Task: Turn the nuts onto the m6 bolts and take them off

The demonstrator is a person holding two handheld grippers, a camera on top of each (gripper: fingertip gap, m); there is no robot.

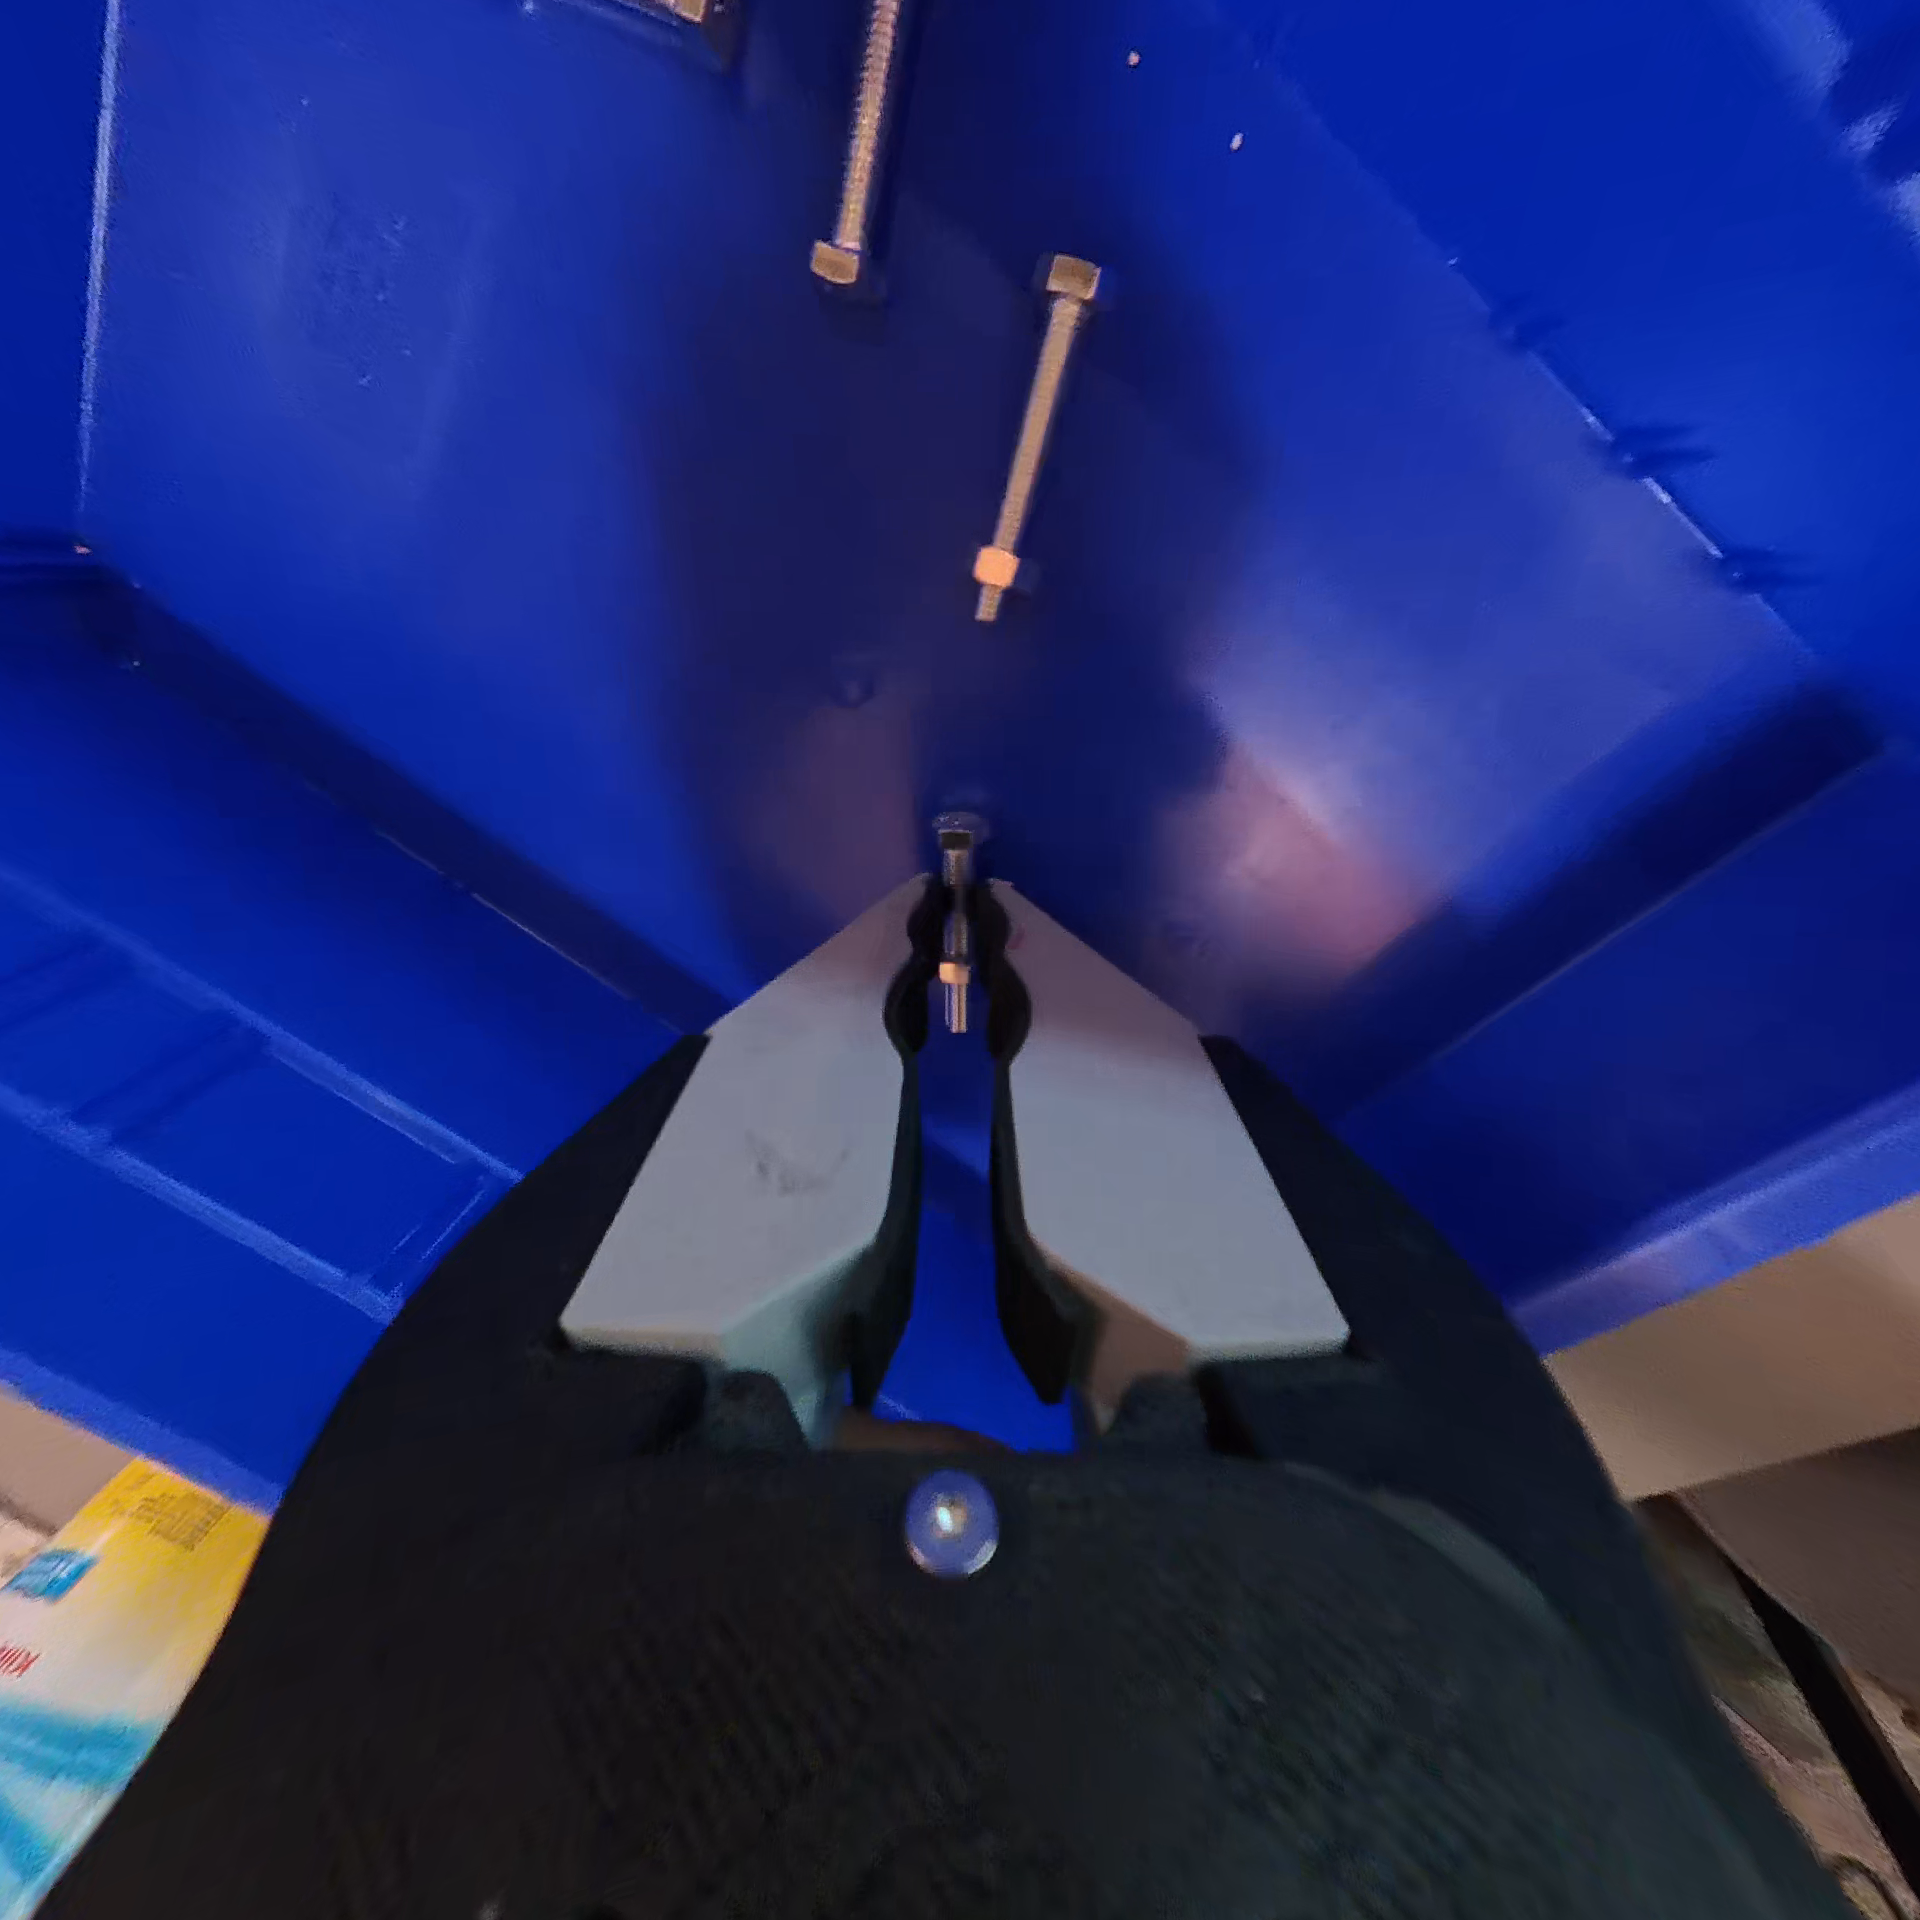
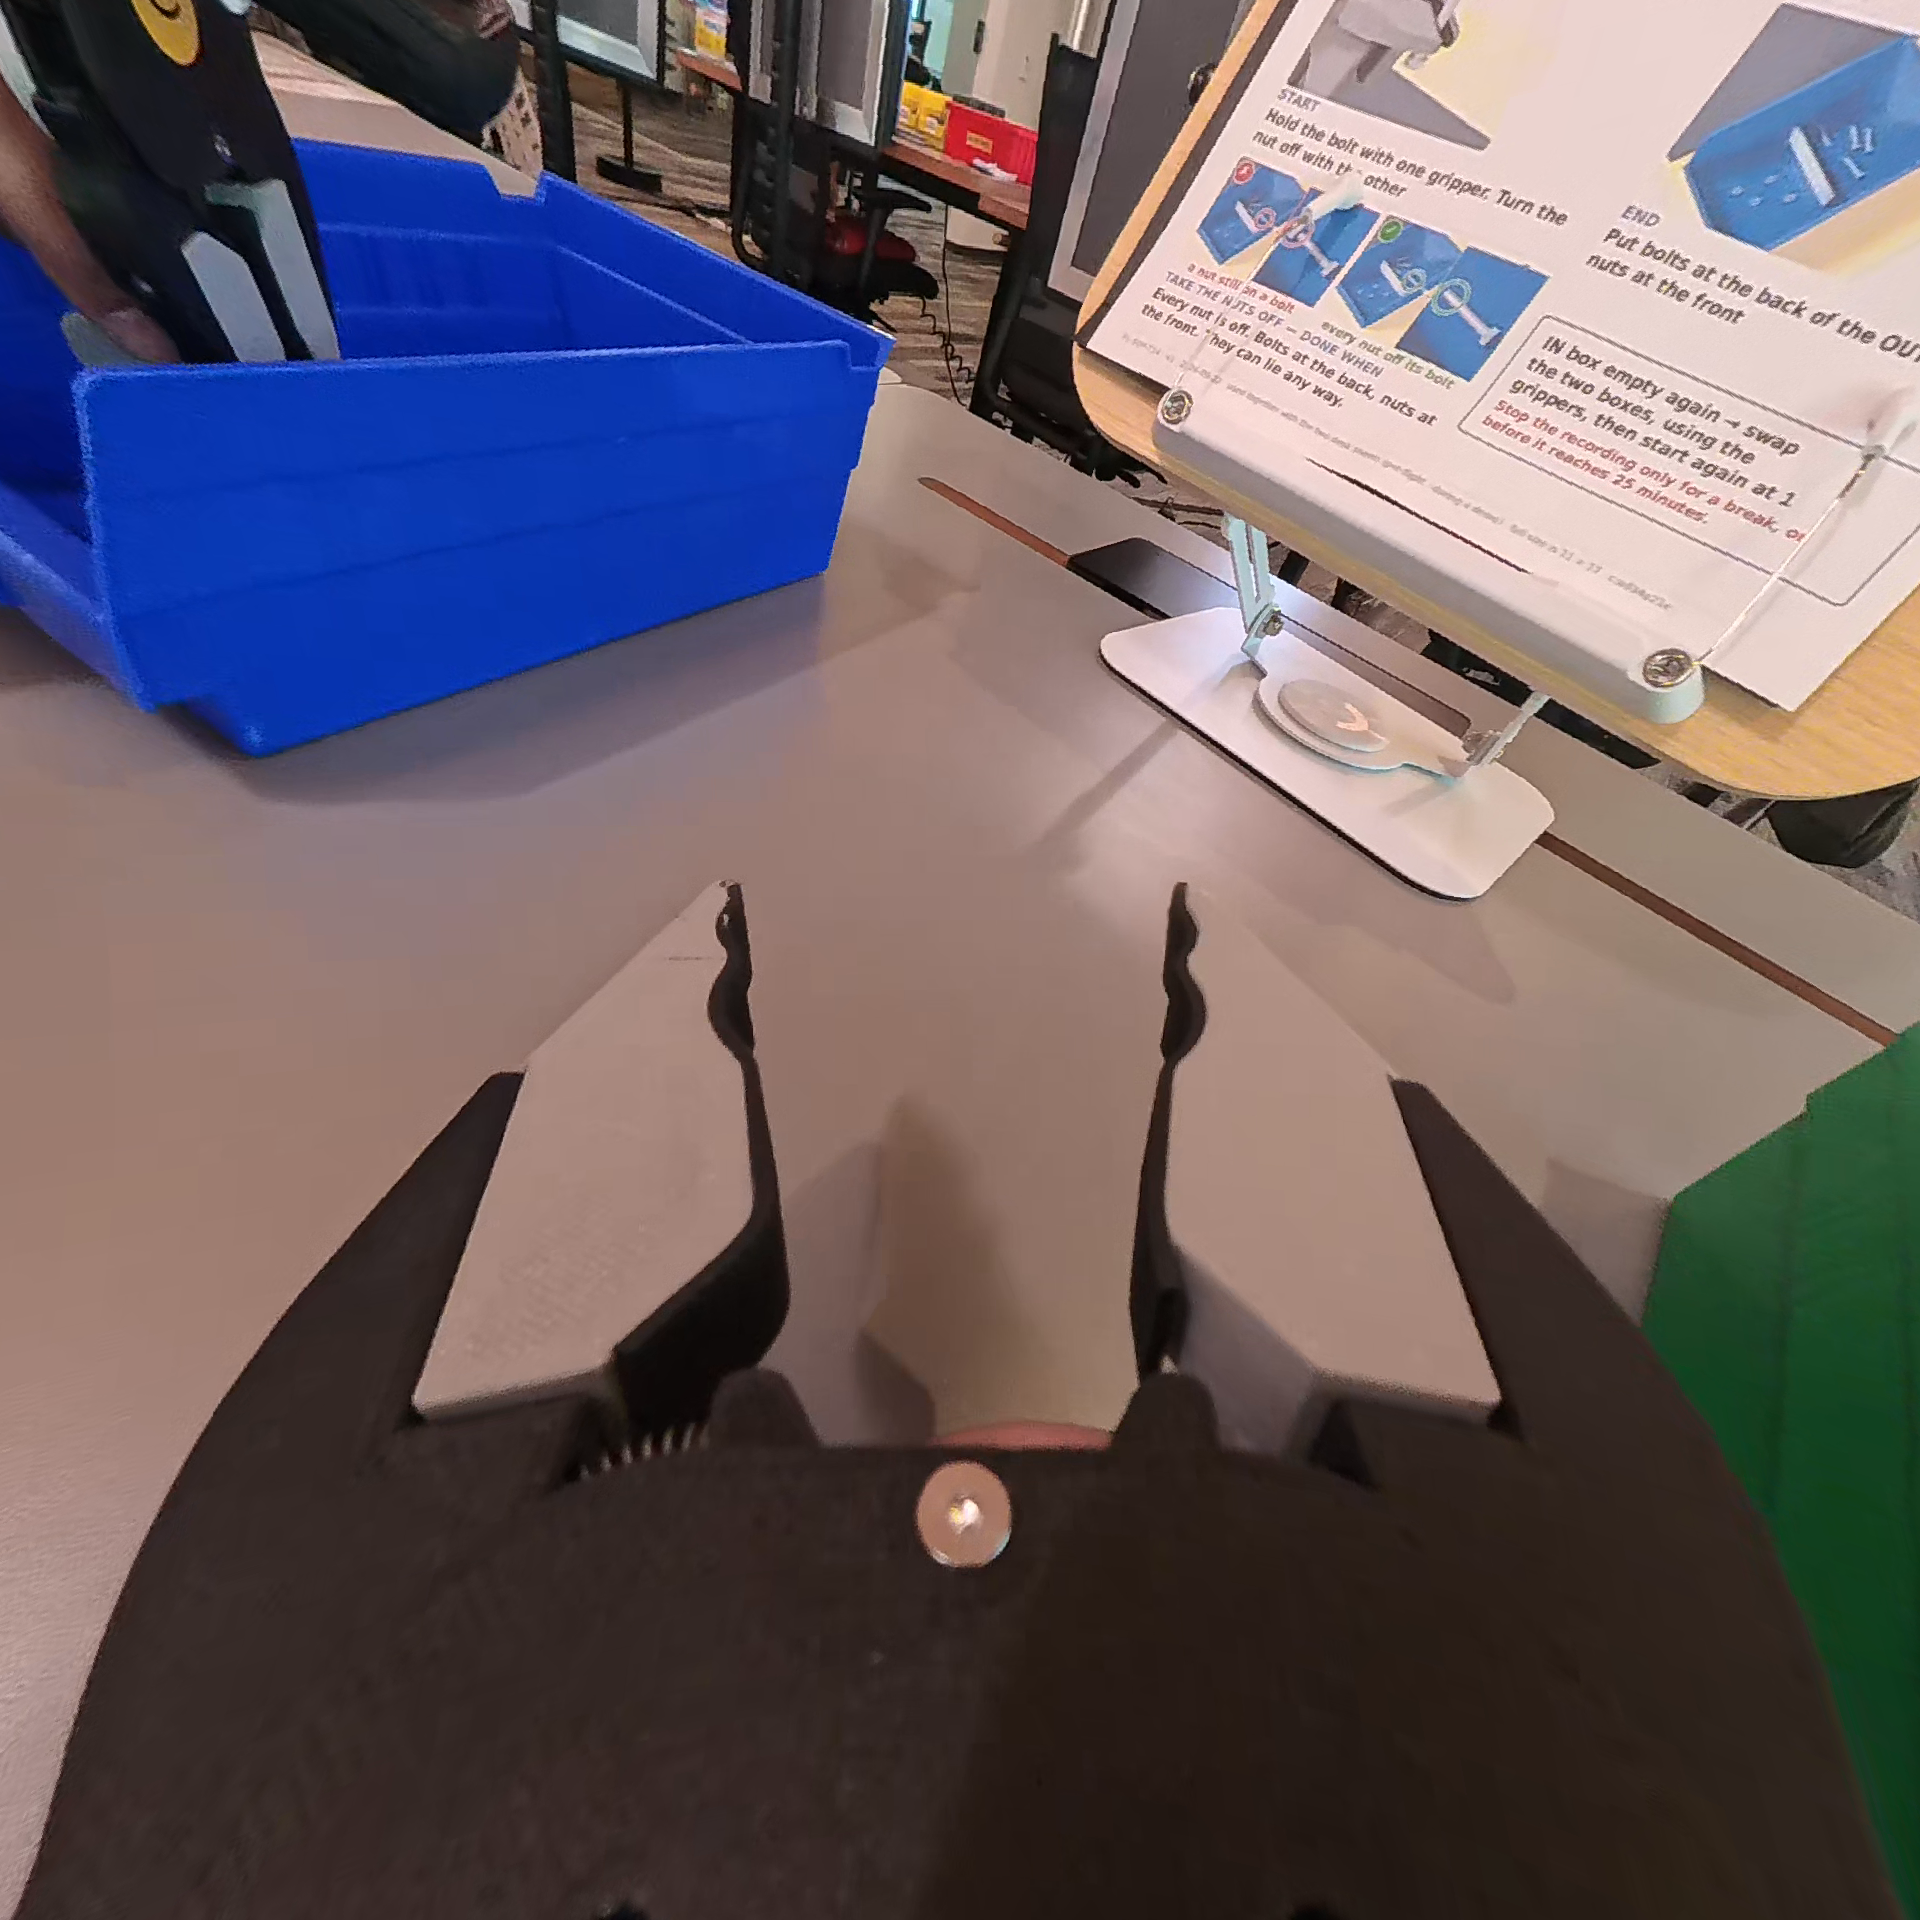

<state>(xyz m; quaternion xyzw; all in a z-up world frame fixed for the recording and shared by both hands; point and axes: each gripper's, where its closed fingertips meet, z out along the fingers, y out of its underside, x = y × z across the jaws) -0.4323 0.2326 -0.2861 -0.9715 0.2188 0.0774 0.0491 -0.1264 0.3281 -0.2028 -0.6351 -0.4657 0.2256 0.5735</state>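
My left gripper reaches down into a blue bin and is shut on a silver bolt that carries a nut near its threaded end. A second bolt with a nut lies on the bin floor just beyond. A third bolt lies farther back. My right gripper is open and empty above the grey table. The right wrist view shows the blue bin at the upper left with the left gripper dipping into it.
A white stand holding an instruction sheet stands at the right on the table. A green object is at the right edge. A yellow and blue box lies beside the bin. Chairs and desks fill the background. Spacing between my two grippers at the tips: around 35 centimetres. From the right gripper's tips to the green object is close to 15 centimetres.
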